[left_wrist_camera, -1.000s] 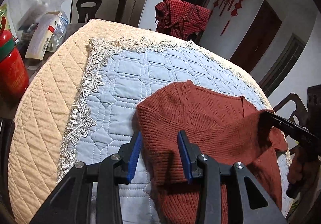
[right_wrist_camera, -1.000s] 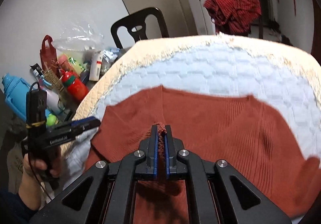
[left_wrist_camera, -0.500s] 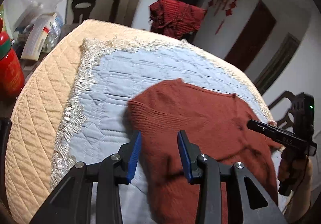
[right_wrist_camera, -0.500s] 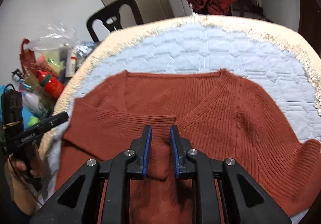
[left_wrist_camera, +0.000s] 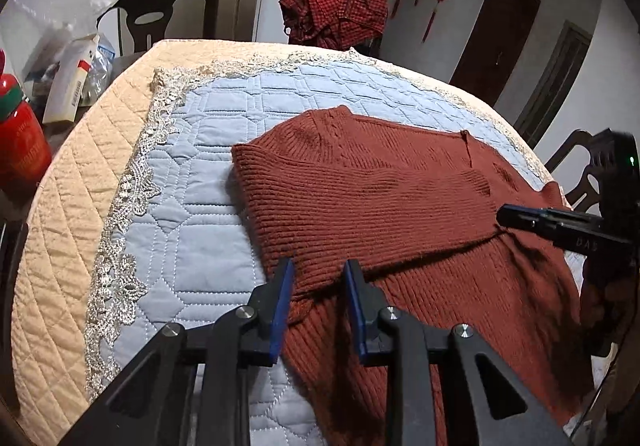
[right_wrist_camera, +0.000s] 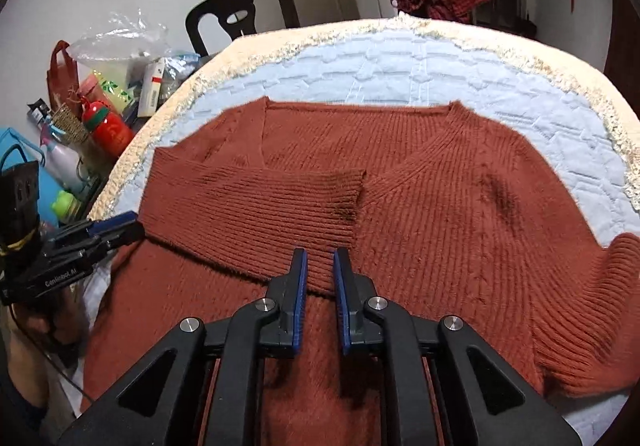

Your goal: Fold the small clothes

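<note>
While both tools hover at the table's near edge, the left gripper (left_wrist_camera: 318,300) and right gripper (right_wrist_camera: 320,298) stand parted, holding nothing, above the rust-red knit sweater (right_wrist_camera: 400,206). Its left sleeve (right_wrist_camera: 256,210) lies folded across the chest. Beyond it spreads the blue quilted cover (left_wrist_camera: 208,214), then a red checked garment (left_wrist_camera: 336,14) on a chair.
</note>
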`<state>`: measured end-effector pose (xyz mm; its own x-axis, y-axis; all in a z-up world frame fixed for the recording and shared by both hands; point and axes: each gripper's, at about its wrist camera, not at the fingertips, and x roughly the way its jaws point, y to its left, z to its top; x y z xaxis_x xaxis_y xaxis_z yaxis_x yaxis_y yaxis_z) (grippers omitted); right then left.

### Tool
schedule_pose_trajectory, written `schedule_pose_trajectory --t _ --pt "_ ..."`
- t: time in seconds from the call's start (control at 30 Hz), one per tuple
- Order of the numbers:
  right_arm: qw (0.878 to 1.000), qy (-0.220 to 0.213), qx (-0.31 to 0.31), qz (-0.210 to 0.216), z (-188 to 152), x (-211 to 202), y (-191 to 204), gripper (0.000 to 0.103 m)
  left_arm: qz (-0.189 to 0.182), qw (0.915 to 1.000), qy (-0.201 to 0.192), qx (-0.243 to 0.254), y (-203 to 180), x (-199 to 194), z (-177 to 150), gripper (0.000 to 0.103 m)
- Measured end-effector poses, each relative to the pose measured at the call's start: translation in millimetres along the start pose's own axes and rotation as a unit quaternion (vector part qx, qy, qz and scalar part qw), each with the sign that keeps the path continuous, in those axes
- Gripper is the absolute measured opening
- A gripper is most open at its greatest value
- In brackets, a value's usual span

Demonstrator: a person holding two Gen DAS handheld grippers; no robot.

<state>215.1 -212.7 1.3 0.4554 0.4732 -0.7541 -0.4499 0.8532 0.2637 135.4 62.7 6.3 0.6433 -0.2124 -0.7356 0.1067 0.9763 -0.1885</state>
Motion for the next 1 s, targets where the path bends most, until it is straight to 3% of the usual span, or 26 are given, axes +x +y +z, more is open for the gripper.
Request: schedule_pose_trajectory --t 0.1,0.17,0.27,0.4,0.53,0.6,0.67,0.9,1.0 --pt "1.000 0.015 0.015 -0.016 -2.6 6.8 -9.5 0.014 0.003 1.0000 0.003 0.002 0.5 3.2 0.1 0.028" --pt "0.999 0.012 0.040 0.007 -3.6 6.3 -19.2 0.014 0.003 1.0000 0.004 -0.004 3.9 5.5 0.7 0.028" --pt "0.999 -0.007 0.037 -0.011 -8.1 -11.4 -20.2 0.014 0.009 0.9999 0.000 -0.012 5.1 -2.3 -0.2 0.028" --pt "0.998 -0.033 0.044 -0.004 -25.6 -41.4 -27.2 0.014 0.007 0.9997 -0.010 -0.021 1.7 -20.3 -4.7 0.028" --pt "0.998 -0.041 0.054 -0.007 -45.2 -58.3 -30.6 0.022 -0.007 0.9996 -0.014 -0.025 -12.6 -37.4 -14.7 0.029" --pt "0.998 -0.042 0.054 -0.005 -54.4 -65.2 -28.6 0.024 -0.013 0.9996 -0.015 -0.020 -20.7 -43.4 -20.5 0.031" --pt "0.998 -0.047 0.049 -0.010 -63.3 -73.8 -24.6 0.028 -0.018 0.9995 -0.018 -0.020 -27.2 -49.4 -27.3 0.042" --pt "0.992 -0.076 0.096 -0.025 -98.3 -112.2 -47.8 0.029 -0.018 0.9992 -0.033 -0.014 -40.9 -63.4 -41.9 0.050" --pt "0.988 -0.081 0.126 -0.036 -105.6 -118.6 -61.4 0.038 -0.016 0.9991 -0.038 -0.003 -46.8 -65.0 -40.2 0.051"
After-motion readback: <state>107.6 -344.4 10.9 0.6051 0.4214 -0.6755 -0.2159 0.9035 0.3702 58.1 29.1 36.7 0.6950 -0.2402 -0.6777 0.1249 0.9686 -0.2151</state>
